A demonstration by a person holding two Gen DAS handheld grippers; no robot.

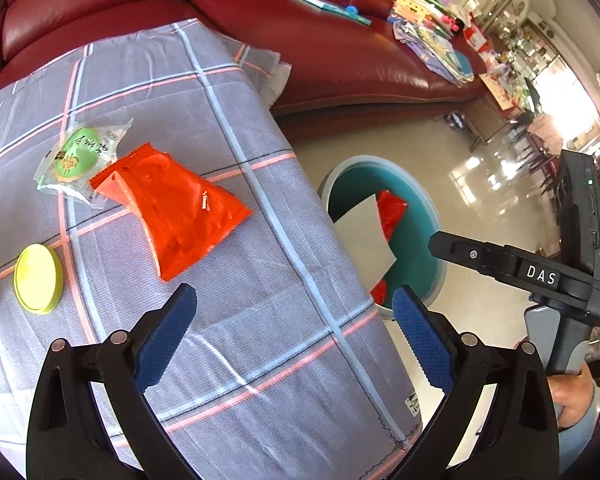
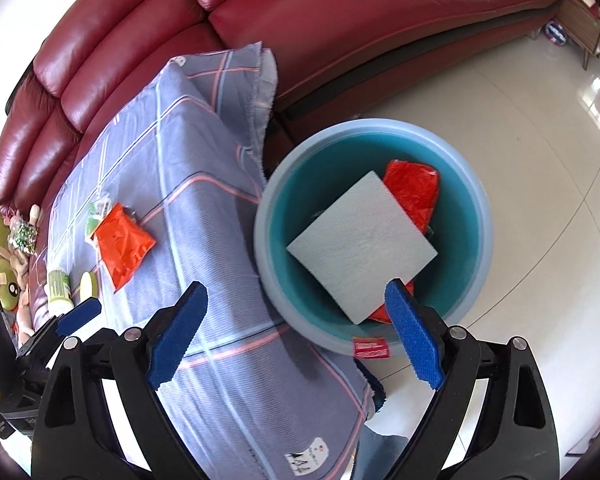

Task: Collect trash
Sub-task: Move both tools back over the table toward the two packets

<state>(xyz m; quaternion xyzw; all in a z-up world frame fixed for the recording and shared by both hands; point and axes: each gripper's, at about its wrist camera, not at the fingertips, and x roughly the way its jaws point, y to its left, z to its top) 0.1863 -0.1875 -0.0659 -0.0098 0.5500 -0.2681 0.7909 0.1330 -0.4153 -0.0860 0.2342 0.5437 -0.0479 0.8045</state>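
An orange wrapper (image 1: 172, 208) lies flat on the plaid tablecloth (image 1: 260, 340), partly over a clear wrapper with a green disc (image 1: 80, 156). My left gripper (image 1: 296, 320) hovers open over the cloth in front of them, nothing between its blue pads. The right gripper (image 2: 296, 320) stands open above the table edge and the teal bin (image 2: 380, 126). A white napkin (image 2: 364, 244) lies in the bin on top of a red wrapper (image 2: 412, 192), clear of the pads. The orange wrapper (image 2: 122, 240) also shows in the right wrist view.
A yellow-green lid (image 1: 38, 278) and a white bottle with a green label (image 2: 58, 284) sit at the table's left end. A red leather sofa (image 1: 300, 52) runs behind, with books and papers (image 1: 432, 36). The bin stands on a shiny tiled floor (image 2: 520, 140).
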